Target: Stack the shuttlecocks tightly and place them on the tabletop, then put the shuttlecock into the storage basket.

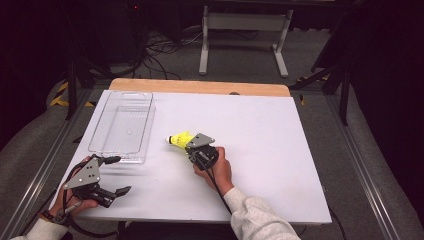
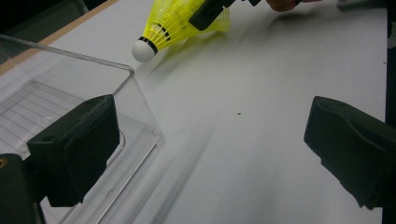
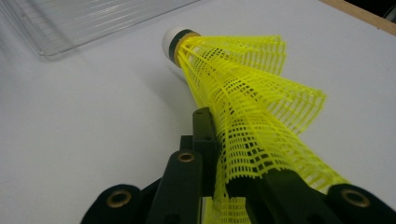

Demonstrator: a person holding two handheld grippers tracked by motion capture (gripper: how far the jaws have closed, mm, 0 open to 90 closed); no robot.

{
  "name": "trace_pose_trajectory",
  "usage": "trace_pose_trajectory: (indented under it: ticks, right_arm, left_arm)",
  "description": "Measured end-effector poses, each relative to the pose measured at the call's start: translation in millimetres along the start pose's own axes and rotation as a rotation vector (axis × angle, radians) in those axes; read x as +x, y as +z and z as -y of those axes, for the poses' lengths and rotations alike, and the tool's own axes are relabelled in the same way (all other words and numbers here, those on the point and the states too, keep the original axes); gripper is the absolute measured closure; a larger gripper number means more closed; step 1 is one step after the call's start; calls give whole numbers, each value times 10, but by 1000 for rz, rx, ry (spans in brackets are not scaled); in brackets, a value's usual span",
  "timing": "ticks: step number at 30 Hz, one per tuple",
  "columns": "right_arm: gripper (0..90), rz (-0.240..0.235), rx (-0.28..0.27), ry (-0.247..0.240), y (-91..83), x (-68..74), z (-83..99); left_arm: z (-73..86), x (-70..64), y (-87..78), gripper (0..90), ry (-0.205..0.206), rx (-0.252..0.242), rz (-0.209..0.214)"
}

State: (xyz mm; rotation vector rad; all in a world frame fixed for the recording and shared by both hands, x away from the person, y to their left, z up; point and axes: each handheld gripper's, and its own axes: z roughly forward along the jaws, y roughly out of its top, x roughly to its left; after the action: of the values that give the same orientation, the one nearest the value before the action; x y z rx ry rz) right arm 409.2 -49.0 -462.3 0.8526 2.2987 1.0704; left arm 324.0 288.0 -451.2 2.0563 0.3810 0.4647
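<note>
A yellow shuttlecock (image 1: 180, 139) with a white cork tip is held just above the white table, cork pointing left toward the tray. My right gripper (image 1: 194, 148) is shut on its mesh skirt; in the right gripper view the yellow shuttlecock (image 3: 243, 107) is pinched between the right gripper's (image 3: 224, 182) black jaws. The shuttlecock (image 2: 173, 23) also hangs beyond the tray corner in the left gripper view. My left gripper (image 1: 119, 175) is open near the front left table edge, jaws wide apart, nothing between them. In its own view the left gripper (image 2: 210, 154) straddles the tray's near corner.
A clear plastic tray (image 1: 122, 127) lies at the left of the white tabletop (image 1: 250, 150) with nothing in it. The tray (image 2: 70, 93) wall is close to my left jaw. A wooden strip runs along the table's far edge. Cables and a stand lie on the floor beyond.
</note>
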Motion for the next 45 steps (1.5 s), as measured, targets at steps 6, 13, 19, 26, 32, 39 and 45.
trace_pose_trajectory:
  ticks: [6, 13, 19, 26, 32, 39, 45]
  right_arm:
    - [867, -12, -12, -6, -54, -35, -7]
    - [867, -20, -25, -6, -108, -68, -16]
    - [867, -24, -30, -5, -129, -82, -20]
    - [867, -21, -46, 0, -177, -107, -32]
    - [867, -29, -57, -8, -202, -107, -69]
    - [868, -34, -71, -5, -227, -142, -95]
    - [868, -29, -86, -6, -271, -162, -124]
  left_arm:
    - [-2, 27, -5, 39, -2, -11, -8]
    - [2, 55, 21, 37, -11, -15, -7]
    - [0, 52, 10, 36, -1, -15, -8]
    - [2, 36, 12, 37, -3, -8, 2]
    - [4, 60, 13, 37, -7, -17, -2]
    - [6, 48, 3, 36, -5, -10, -2]
    - [-3, 42, 14, 37, 2, -7, -4]
